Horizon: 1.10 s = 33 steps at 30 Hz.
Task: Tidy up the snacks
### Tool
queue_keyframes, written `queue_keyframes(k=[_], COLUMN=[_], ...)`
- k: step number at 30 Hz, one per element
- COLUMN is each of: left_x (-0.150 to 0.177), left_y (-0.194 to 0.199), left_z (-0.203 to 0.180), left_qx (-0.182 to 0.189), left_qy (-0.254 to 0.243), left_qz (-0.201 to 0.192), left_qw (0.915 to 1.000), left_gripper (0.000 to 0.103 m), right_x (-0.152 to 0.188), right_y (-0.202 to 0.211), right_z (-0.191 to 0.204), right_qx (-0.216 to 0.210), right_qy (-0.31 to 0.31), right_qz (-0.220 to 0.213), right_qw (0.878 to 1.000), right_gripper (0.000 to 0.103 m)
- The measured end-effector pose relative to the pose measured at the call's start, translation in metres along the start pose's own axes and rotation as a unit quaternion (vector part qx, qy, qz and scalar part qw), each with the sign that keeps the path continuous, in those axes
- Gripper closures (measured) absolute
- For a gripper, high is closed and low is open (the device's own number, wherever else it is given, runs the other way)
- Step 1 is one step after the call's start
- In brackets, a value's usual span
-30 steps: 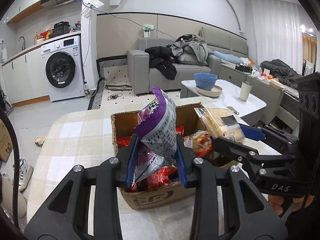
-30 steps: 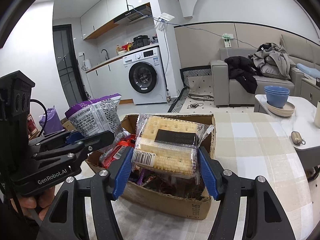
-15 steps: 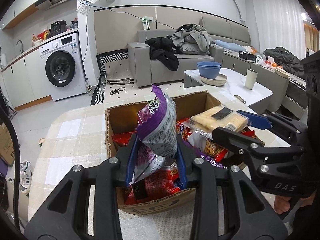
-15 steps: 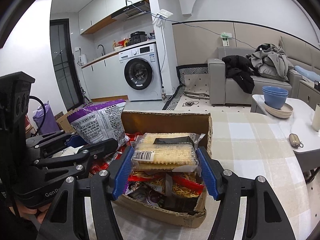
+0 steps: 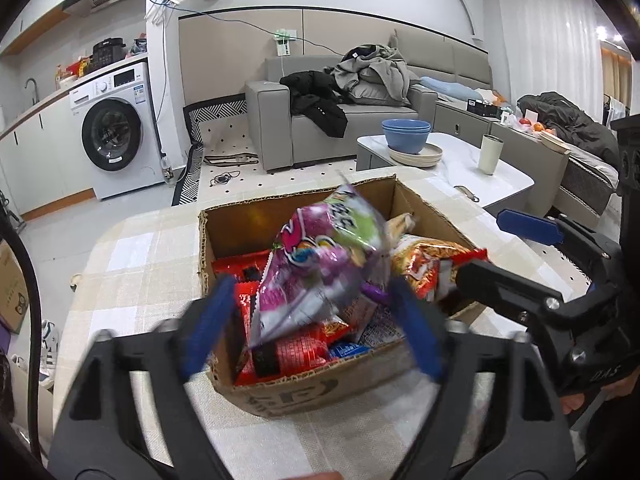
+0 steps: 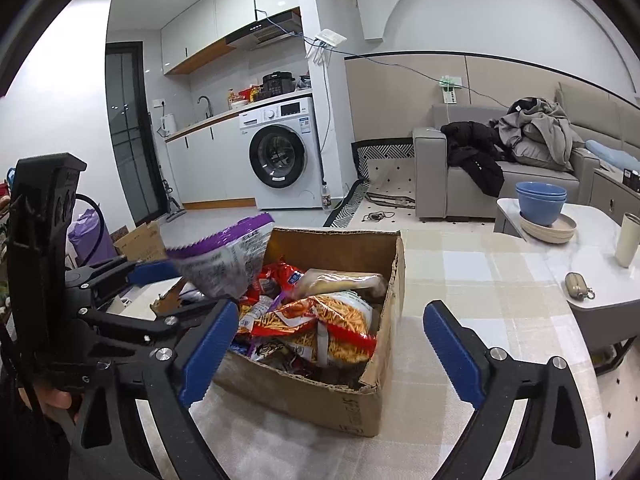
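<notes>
Looking along your left gripper [image 5: 316, 320], you see its blue fingers [image 5: 206, 328] spread wide and blurred, touching nothing. Between them the purple snack bag [image 5: 320, 268] is tilted over the cardboard box [image 5: 316, 392], also blurred; whether it rests on the packets below cannot be told. Red packets [image 5: 296, 352] fill the near part of the box, and a noodle-snack packet [image 5: 424, 268] lies toward the right wall. The box stands on the checked tabletop [image 5: 136, 256].

From your right gripper [image 6: 332, 352], the fingers [image 6: 450, 354] stand wide apart with nothing between the pads, hovering at the near edge of the box [image 6: 320, 404]. The wafer pack [image 6: 344, 282] lies inside against the right wall, on top of the orange noodle-snack packet [image 6: 340, 320]. The purple bag [image 6: 224, 260] leans over the box's left wall, just beside the left gripper's fingers [image 6: 150, 272].
</notes>
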<state>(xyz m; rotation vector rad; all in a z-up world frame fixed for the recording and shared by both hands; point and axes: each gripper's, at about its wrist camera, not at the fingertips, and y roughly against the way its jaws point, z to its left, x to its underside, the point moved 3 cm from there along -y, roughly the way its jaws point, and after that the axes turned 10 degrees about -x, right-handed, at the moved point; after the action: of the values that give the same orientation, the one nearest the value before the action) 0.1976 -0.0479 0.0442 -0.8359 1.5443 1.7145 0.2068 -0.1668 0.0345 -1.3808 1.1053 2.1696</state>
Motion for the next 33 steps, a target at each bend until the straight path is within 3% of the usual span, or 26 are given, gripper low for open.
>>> queue_keyframes(k=[3,7,10,18,26,33], left_x=[0.002,0.009,0.013,0.023,0.043,0.068], left_y=[0.005,0.018,0.028,0.058,0.092,0.103], left_z=[0.001,0.012,0.021,0.043,0.063,0.074], left_qx=[0.0,-0.01,0.008,0.003,-0.018,-0.027], left_qy=[0.004,0.021,0.037,0.059,0.065,0.065], left_qz=[0.001,-0.006,-0.007,-0.028,-0.052,-0.051], left_qw=[1.0,0.9997,0.9993,0.9978,0.9964,0.9962], left_gripper=[0.016,0.001,0.001,0.001,0.001,0.001], right_x=[0.001,0.002,0.004,0.006,0.018,0.034], right_y=[0.004,0.01,0.012,0.024,0.043,0.06], right_z=[0.001,0.001,0.003,0.011,0.014,0.02], right_qx=[-0.003,-0.016,-0.02,-0.021,-0.027,-0.033], right_qy=[-0.001,-0.011,-0.014,0.0,0.0,-0.004], right_qz=[-0.001,-0.008,-0.006,-0.032,-0.051,-0.058], right_qw=[1.0,1.0,1.0,0.999,0.998,0.998], right_gripper=[0.005,0.001,0.001,0.0,0.0,0.0])
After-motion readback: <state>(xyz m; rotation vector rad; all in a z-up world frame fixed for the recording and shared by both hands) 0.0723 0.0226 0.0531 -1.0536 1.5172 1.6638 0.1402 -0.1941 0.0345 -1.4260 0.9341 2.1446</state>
